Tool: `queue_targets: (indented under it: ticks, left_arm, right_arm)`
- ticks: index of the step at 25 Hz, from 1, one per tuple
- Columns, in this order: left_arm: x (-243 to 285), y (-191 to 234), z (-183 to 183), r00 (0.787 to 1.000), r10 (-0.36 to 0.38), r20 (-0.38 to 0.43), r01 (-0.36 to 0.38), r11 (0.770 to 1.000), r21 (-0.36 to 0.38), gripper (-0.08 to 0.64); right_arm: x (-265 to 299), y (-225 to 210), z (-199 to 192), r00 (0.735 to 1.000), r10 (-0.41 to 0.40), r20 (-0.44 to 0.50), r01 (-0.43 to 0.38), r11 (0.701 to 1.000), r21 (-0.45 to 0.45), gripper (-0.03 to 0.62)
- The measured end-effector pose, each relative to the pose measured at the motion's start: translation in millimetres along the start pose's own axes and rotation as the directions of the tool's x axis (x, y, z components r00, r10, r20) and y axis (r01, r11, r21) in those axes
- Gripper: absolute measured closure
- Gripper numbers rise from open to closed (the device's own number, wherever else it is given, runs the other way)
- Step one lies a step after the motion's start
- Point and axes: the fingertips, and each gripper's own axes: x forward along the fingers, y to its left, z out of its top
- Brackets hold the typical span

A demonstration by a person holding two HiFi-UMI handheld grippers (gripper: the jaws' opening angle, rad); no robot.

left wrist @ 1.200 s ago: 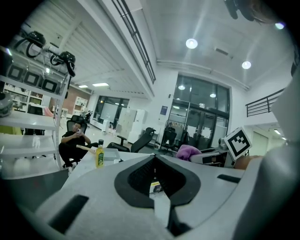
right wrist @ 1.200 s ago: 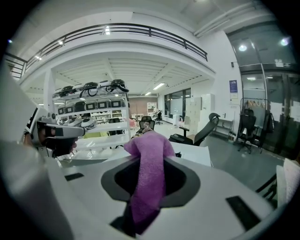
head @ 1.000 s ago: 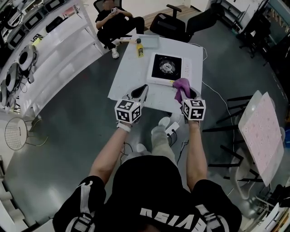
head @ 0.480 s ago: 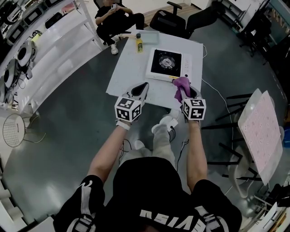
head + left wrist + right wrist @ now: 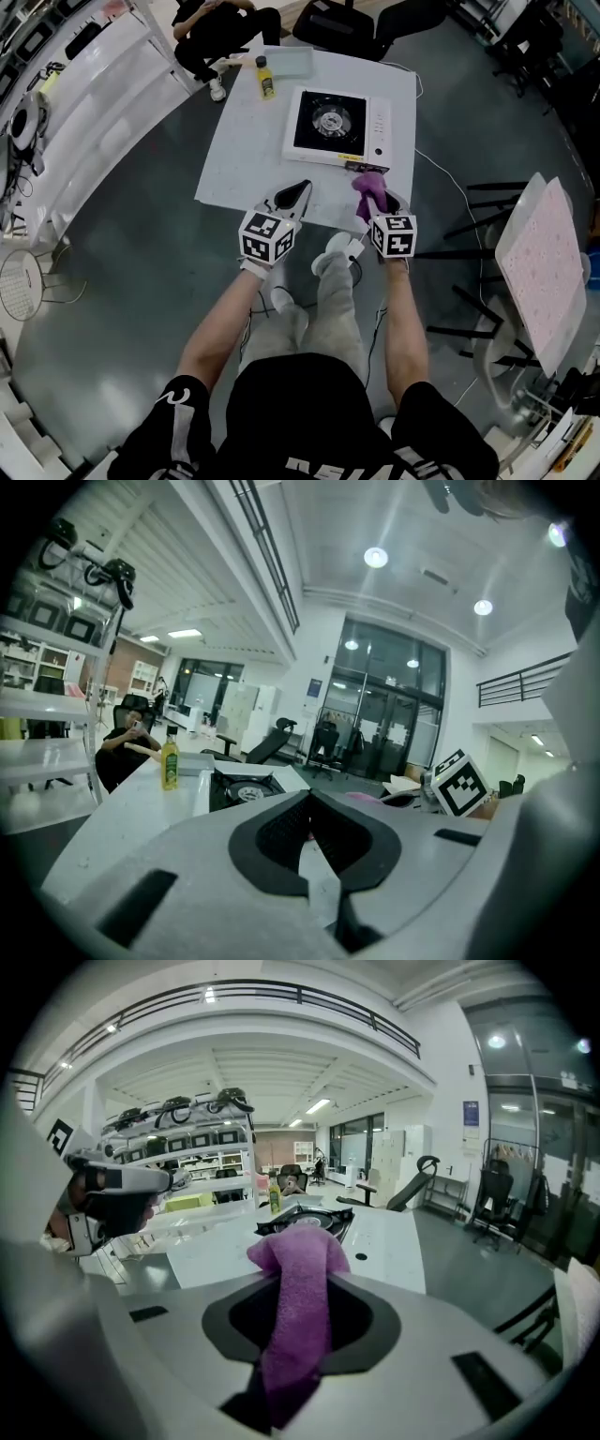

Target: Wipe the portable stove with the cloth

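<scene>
Table (image 5: 239, 155): white, rectangular, on a grey floor; its left half is bare.
Stove (image 5: 330, 125): white body, black top, round burner in the middle, control strip down its right side. It lies flat on the table's far right part.
R gripper (image 5: 375, 199): jaws clamped on the cloth (image 5: 367, 182). We hold it at the table's near right corner, pointing twd the stove, marker cube up.
Cloth, R gripper view (image 5: 302, 1307): purple, fuzzy, bunched. It runs up btwn the pads & bulges out past the tips, w/ the stove (image 5: 305, 1220) beyond it.
Cloth, head view: just short of the stove's near right corner. Touching or not, we can't tell.
L gripper (image 5: 298, 192): jaws pressed together, tips meeting, nothing btwn them. We hold it over the table's near edge, just left of the R one, well short of the stove.
Bottle (image 5: 266, 80): yellow liquid, dark cap, upright near the table's far edge, left of the stove, well apart from both grippers.
Seated person (image 5: 220, 23): dark clothes, beyond the table's far left corner.
Office chairs (image 5: 337, 23): black, beyond the far edge.
Shelving (image 5: 84, 89): white, along the left side.
Panel (image 5: 544, 267): white w/ pink dots, tilted, off to the right, well apart from the table.
Our legs (image 5: 328, 281): grey trousers, white shoes, btwn the two arms below the near edge.
</scene>
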Motion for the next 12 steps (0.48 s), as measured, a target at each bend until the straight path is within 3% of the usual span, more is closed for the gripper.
queue_targets:
  ticks: [12]
  left_arm:
    - [48, 18, -58, 0.996, -0.008, -0.084, 0.005, 0.999, -0.035, 0.554]
  right_arm:
    - [89, -17, -89, 0.987, 0.011, -0.162, -0.004, 0.999, 0.045, 0.491]
